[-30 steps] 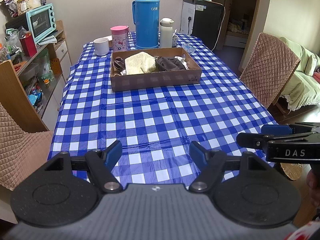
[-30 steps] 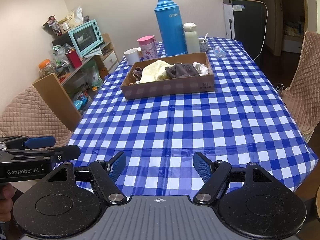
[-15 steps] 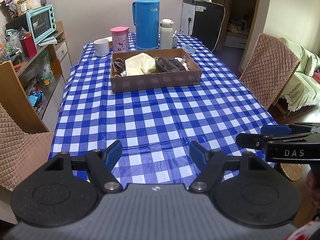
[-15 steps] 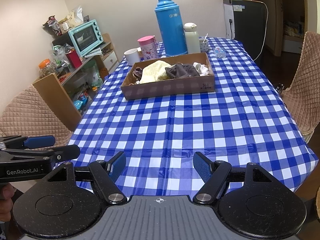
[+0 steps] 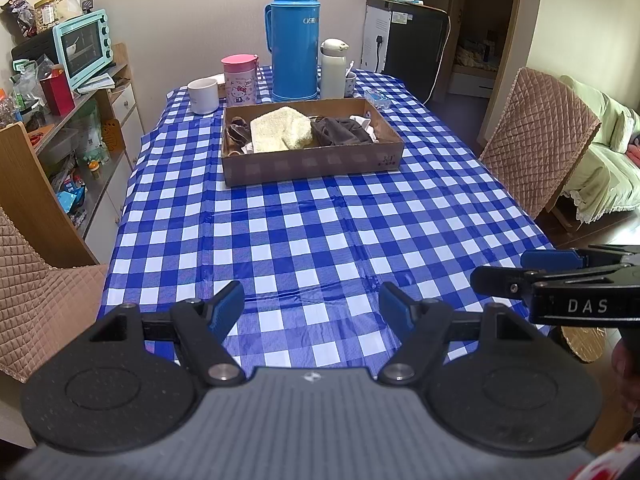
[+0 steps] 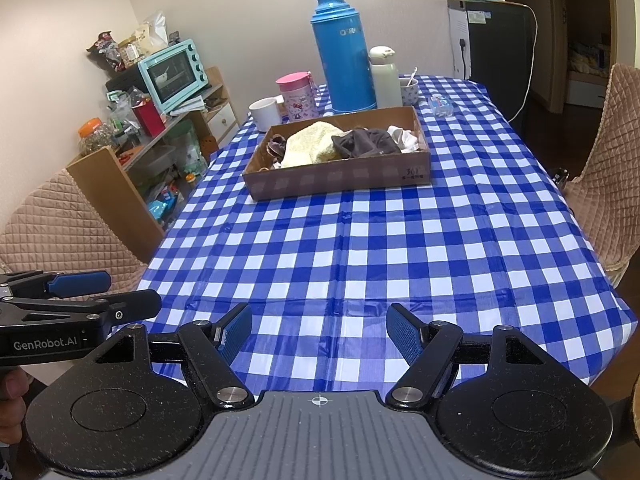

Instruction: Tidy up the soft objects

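A shallow cardboard box (image 5: 312,168) (image 6: 340,182) sits far down the blue checked table. Inside lie a cream fluffy cloth (image 5: 280,134) (image 6: 314,148), a dark grey garment (image 5: 340,132) (image 6: 366,142), a brown item (image 5: 236,132) (image 6: 276,148) at the left end and a white cloth (image 5: 366,124) (image 6: 406,138) at the right end. My left gripper (image 5: 312,306) hovers open over the near table edge, nothing between its blue pads. My right gripper (image 6: 319,330) also stands open and empty there. Each gripper shows side-on in the other's view: the right gripper (image 5: 536,266), the left gripper (image 6: 90,290).
Behind the box stand a blue thermos (image 5: 295,40), a white flask (image 5: 334,68), a pink Hello Kitty tumbler (image 5: 239,80) and a white mug (image 5: 203,95). Quilted chairs (image 5: 536,140) (image 6: 60,224) flank the table. A shelf with a teal oven (image 5: 82,48) is at left.
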`<state>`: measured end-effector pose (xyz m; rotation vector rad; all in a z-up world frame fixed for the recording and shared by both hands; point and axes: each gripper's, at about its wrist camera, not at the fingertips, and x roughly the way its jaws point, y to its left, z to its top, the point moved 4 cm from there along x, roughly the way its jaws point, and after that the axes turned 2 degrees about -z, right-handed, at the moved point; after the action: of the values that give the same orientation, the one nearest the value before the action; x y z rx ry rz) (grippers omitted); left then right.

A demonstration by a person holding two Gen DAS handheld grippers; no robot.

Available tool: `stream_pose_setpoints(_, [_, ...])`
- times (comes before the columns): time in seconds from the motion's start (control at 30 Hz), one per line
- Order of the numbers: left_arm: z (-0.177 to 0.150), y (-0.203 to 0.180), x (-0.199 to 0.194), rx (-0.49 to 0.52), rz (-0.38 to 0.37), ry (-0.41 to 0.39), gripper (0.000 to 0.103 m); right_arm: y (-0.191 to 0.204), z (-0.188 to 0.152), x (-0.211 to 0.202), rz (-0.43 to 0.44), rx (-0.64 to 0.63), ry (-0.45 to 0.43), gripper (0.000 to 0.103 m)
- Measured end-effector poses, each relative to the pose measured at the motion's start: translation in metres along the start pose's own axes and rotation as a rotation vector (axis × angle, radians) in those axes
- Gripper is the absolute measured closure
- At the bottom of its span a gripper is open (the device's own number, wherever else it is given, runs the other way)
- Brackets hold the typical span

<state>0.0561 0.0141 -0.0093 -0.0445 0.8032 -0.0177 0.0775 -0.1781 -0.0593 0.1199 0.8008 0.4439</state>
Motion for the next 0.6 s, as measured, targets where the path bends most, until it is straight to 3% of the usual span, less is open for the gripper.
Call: stream_pose_setpoints(0.6, [-0.0003, -0.0004, 0.0002, 0.001, 0.000, -0.001, 0.031, 0.0002, -0.0001, 0.0003, 0.000, 0.000, -0.001, 0.029])
